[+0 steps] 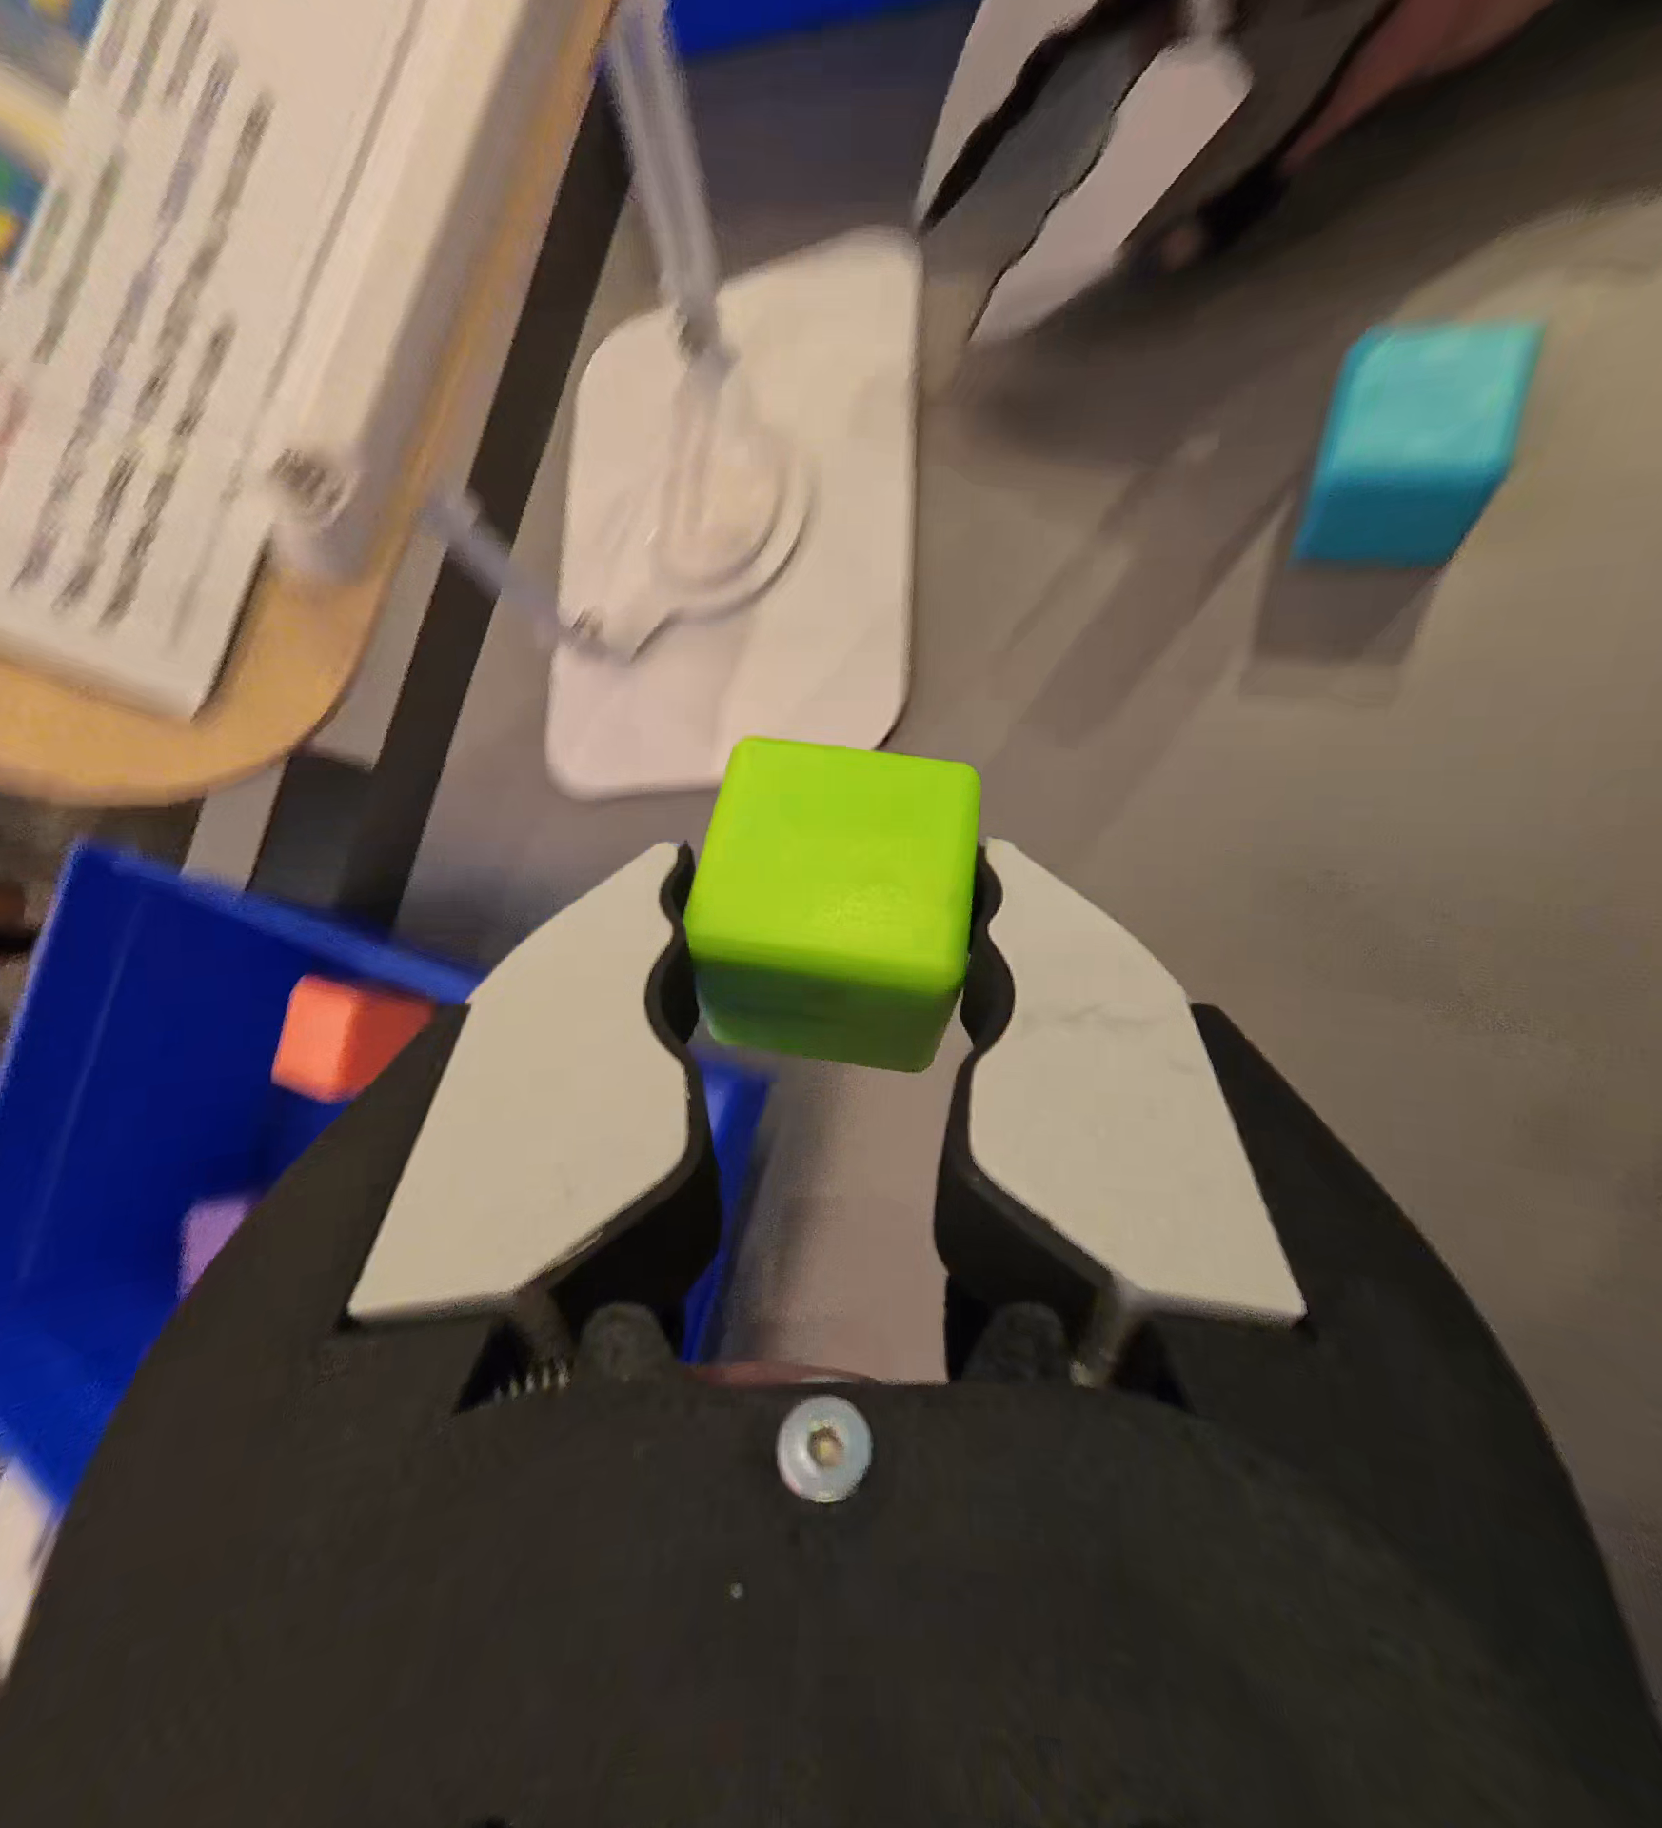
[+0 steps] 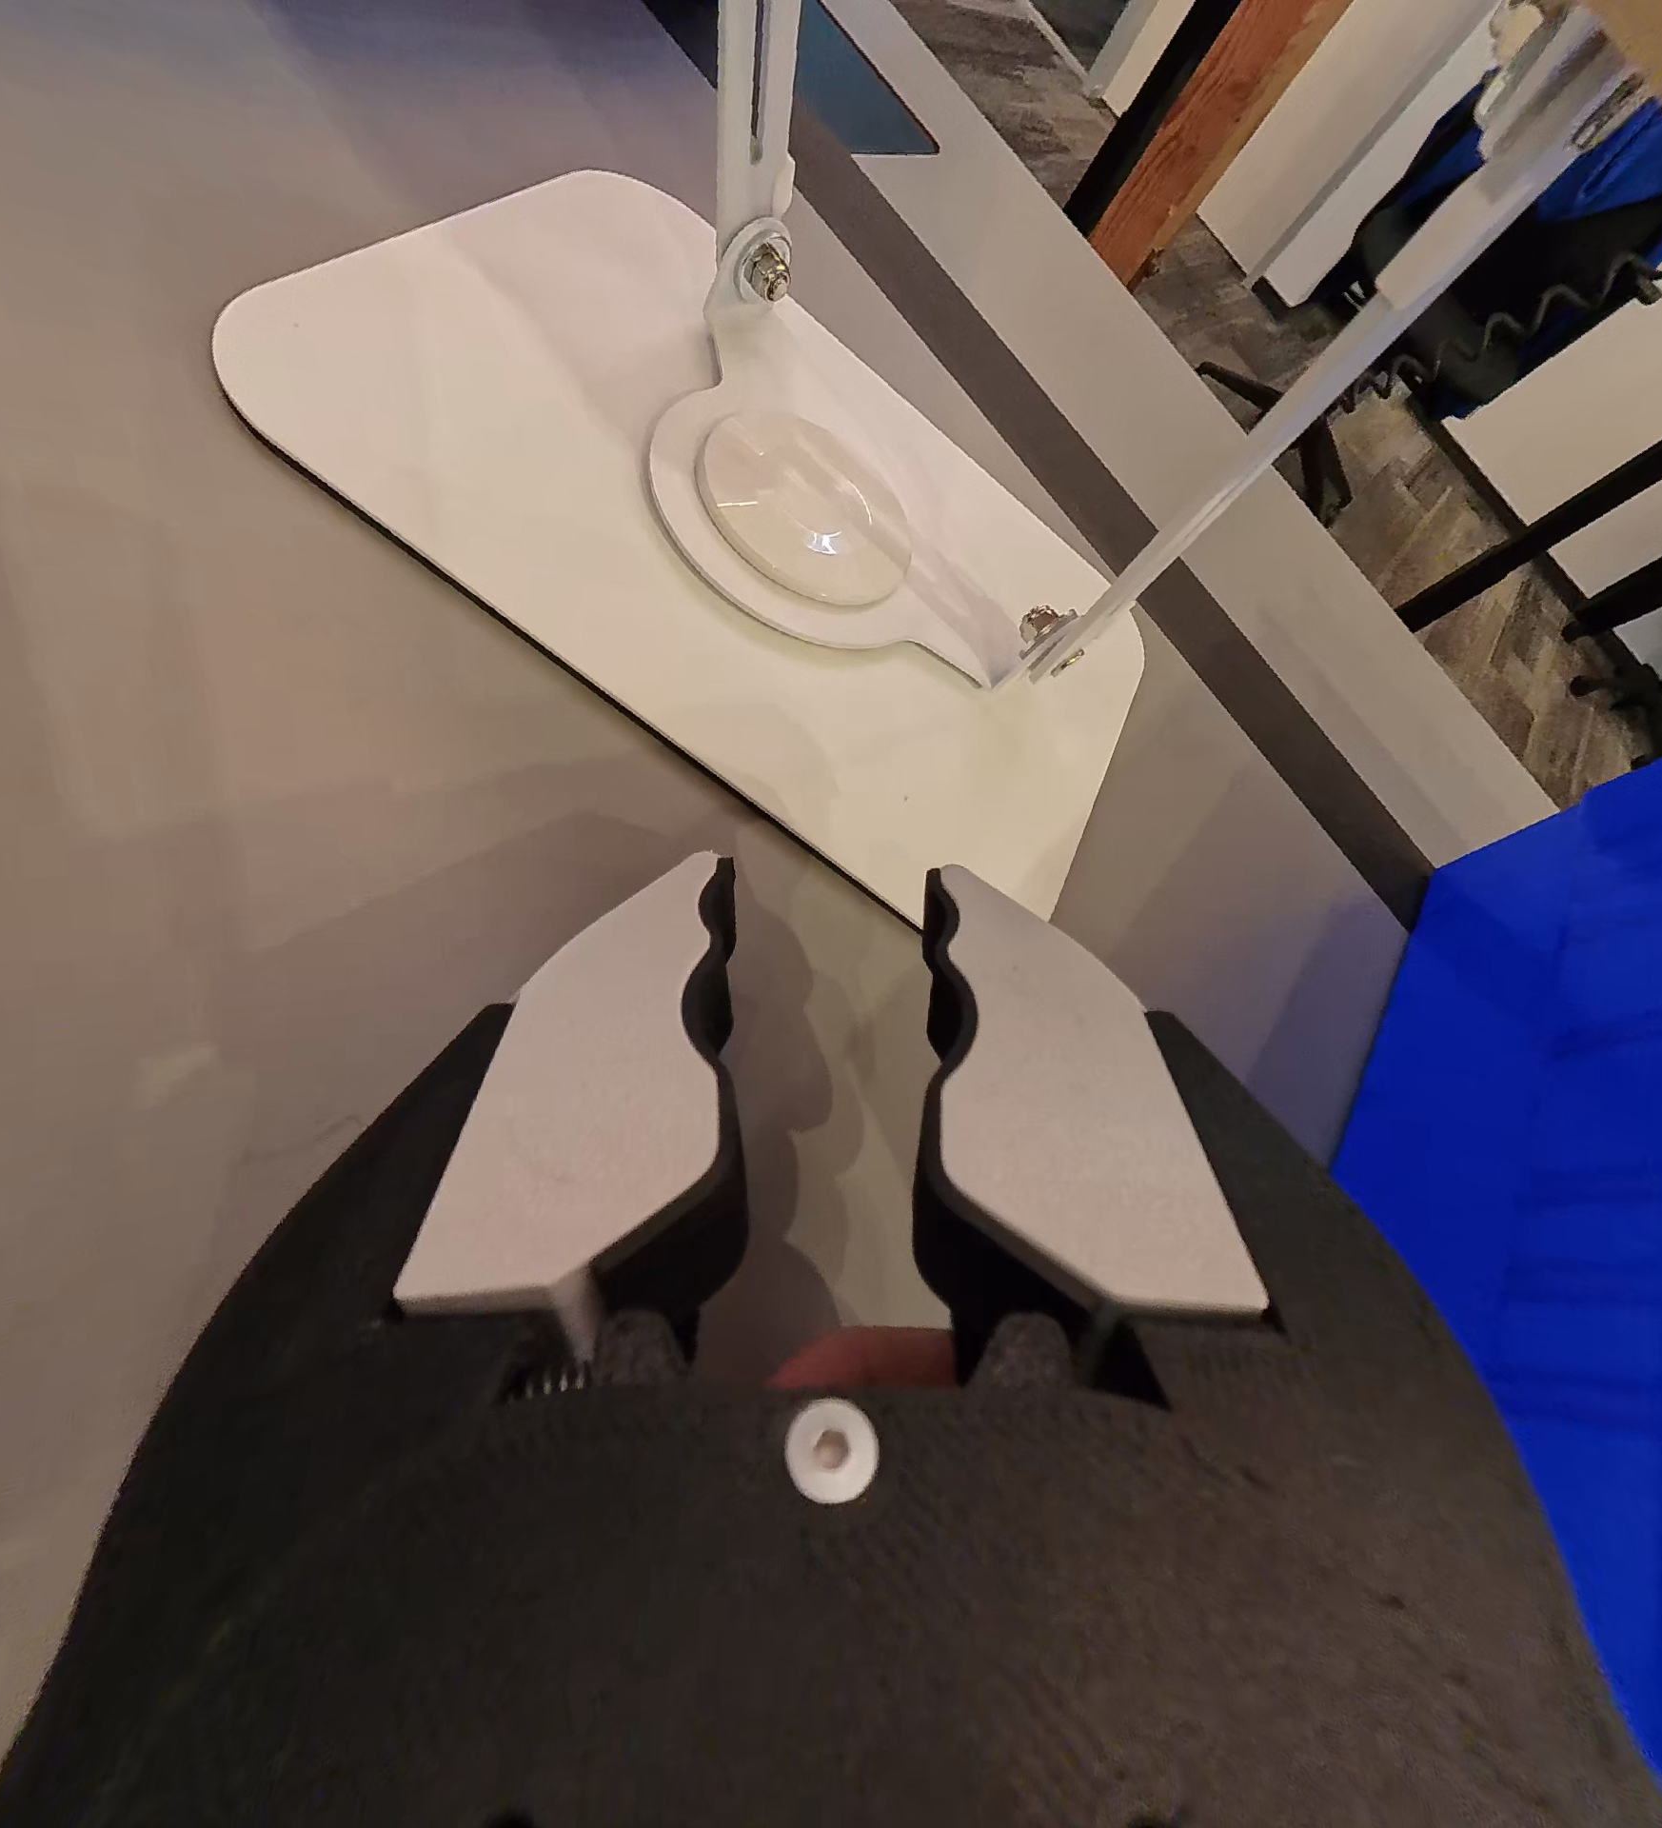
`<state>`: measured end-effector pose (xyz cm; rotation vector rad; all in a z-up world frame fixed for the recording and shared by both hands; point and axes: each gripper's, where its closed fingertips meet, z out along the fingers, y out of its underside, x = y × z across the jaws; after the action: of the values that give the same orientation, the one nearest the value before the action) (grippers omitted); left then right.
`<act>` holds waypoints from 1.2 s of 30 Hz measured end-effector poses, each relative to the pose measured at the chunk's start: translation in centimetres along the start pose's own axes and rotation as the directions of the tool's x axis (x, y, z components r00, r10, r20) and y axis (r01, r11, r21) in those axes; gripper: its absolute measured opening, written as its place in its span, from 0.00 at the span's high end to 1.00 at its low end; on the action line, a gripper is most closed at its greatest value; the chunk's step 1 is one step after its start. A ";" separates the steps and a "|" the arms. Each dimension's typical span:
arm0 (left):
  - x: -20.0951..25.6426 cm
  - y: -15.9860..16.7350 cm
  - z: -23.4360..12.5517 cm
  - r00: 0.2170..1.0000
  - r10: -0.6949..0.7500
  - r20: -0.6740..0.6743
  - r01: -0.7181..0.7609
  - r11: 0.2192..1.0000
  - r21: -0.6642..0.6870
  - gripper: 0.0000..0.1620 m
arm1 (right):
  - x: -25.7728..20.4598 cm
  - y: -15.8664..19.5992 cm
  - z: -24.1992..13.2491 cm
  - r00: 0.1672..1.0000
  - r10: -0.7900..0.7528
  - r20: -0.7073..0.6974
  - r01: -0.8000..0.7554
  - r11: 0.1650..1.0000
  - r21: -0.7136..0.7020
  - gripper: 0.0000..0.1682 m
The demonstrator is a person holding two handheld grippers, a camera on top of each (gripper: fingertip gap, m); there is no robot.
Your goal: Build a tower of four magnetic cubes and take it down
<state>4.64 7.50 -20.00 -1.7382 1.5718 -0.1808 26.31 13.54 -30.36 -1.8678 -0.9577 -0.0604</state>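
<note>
At the centre of the left wrist view, a green cube (image 1: 832, 905) is being held clear of the grey table (image 1: 1401, 989) by the left gripper (image 1: 832, 895), whose jaws are closed to cube width and are pressing on two opposite faces just behind the fingertips. At lower left, behind the left finger, a blue bin (image 1: 115, 1068) is being partly hidden; an orange cube (image 1: 337, 1034) and a purple cube (image 1: 214, 1236) are showing inside it. Farther off, at upper right, a cyan cube (image 1: 1415, 440) is resting alone on the table, well apart from the held cube, so stacking is judged to be at its start. The carried cube is best being lowered squarely over the cyan one, faces aligned, and released only once seated, since magnetic pull may be snapping it sideways. Beyond centre, a white stand base (image 1: 738, 514) is lying flat; at upper left a keyboard (image 1: 145, 326) is appearing blurred on a wooden surface. In the right wrist view, the right gripper (image 2: 829, 915) is being held partly open, nothing between its fingers, above bare table, with the stand base just beyond and a blue bin wall at right.
</note>
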 end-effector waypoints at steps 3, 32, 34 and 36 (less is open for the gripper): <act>4.1 -4.9 2.1 0.998 -0.018 -0.064 0.029 0.984 0.176 0.68 | 0.0 0.0 0.0 1.000 0.004 0.001 -0.004 1.000 0.001 0.78; 14.8 -9.7 10.9 0.933 -0.106 -0.343 0.243 0.891 0.385 0.68 | -0.1 0.0 0.1 1.000 -0.002 0.006 0.002 1.000 -0.006 0.78; 14.8 -9.7 10.9 0.932 -0.102 -0.348 0.242 0.891 0.385 0.68 | -0.1 0.1 0.1 1.000 -0.003 0.005 0.003 1.000 -0.005 0.78; 14.6 -9.6 10.9 0.932 -0.107 -0.345 0.244 0.892 0.381 0.66 | -0.1 0.1 0.1 1.000 -0.002 0.006 0.002 1.000 -0.005 0.78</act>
<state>21.78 -1.43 -27.16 -1.5540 1.4495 -0.8665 26.26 13.53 -30.46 -1.8724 -0.9641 -0.0588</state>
